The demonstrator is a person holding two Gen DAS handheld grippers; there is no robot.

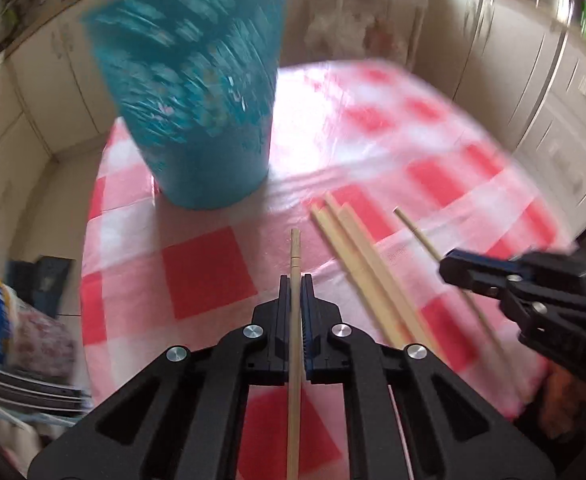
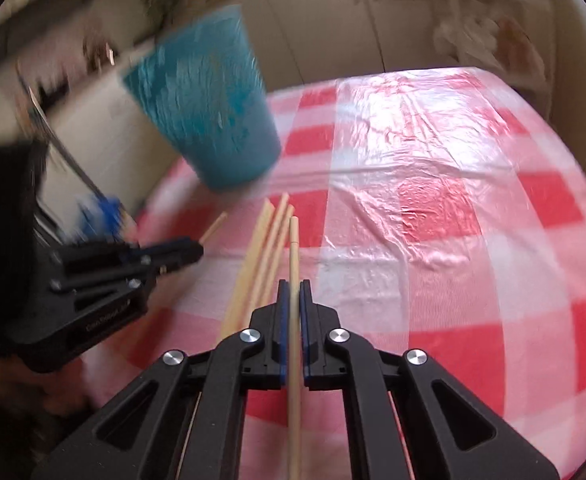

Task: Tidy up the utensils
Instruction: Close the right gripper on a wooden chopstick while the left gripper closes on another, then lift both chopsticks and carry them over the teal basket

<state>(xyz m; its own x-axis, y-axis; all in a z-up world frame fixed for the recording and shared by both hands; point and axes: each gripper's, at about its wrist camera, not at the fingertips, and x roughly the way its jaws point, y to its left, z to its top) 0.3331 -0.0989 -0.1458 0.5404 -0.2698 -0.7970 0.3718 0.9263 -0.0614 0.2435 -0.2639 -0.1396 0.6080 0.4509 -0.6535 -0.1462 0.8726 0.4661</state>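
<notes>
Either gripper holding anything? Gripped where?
Left gripper clamps one chopstick near its far end; right gripper clamps another chopstick likewise.

Left tongs (image 1: pixel 295 280) and right tongs (image 2: pixel 291 286) both clamped, angled downward, side by side.

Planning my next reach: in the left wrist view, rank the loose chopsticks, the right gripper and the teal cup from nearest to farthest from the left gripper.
1. Loose chopsticks, just right of the left gripper.
2. Right gripper, farther right.
3. Teal cup, ahead, upper left.
</notes>
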